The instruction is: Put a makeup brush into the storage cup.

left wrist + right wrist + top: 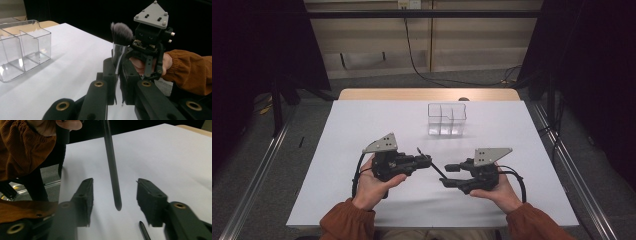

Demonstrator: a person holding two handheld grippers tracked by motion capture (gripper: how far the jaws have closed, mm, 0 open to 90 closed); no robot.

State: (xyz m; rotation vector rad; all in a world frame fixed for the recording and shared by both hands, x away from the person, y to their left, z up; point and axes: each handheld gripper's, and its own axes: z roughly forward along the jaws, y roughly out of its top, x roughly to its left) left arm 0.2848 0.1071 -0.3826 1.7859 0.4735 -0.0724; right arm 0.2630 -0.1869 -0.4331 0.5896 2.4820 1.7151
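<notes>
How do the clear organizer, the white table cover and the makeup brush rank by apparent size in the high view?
Largest to smallest:
1. white table cover
2. clear organizer
3. makeup brush, a thin dark handle between the grippers; part is hidden in the left gripper, so its full length is unsure.

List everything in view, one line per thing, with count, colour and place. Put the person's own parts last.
makeup brush: one, dark grey-tipped bristles, silver ferrule, black handle; clamped in the left gripper, its handle end between the right gripper's open jaws, untouched.
organiser box: one, clear plastic, with compartments; far middle of the table.
table: one, white top, wooden far edge.
cable: one, black; on the floor beyond the table.
left gripper: one, black with a grey plate; shut on the brush.
right gripper: one, black with a grey plate; jaws apart.
hands: two, one on each gripper.
sleeves: two, rust orange; near edge.
</notes>
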